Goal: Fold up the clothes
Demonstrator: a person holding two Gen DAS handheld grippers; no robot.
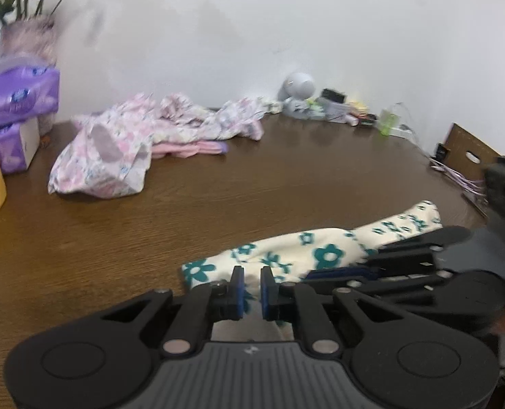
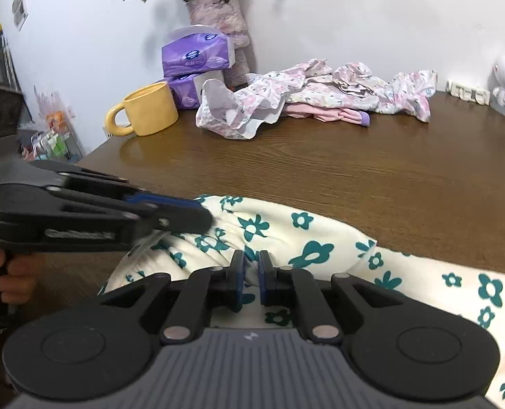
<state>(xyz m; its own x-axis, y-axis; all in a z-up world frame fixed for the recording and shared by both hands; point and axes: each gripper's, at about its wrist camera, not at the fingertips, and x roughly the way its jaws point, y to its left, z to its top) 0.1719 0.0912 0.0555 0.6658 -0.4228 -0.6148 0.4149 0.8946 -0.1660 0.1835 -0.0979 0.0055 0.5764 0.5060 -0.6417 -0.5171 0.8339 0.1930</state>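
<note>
Cream flowered garment [image 2: 306, 238] on table [image 2: 354, 170], near edge pinched in both grippers' nearly closed jaws

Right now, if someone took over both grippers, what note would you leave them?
Left gripper: shut on the flowered garment.
Right gripper: shut on the same garment, close beside the left.
The garment lies at the near edge of the table, bunched.
Pink pile sits at the back, unfolded.
Done: garment gripped by both.
Left: fold it, then the pile.
</note>
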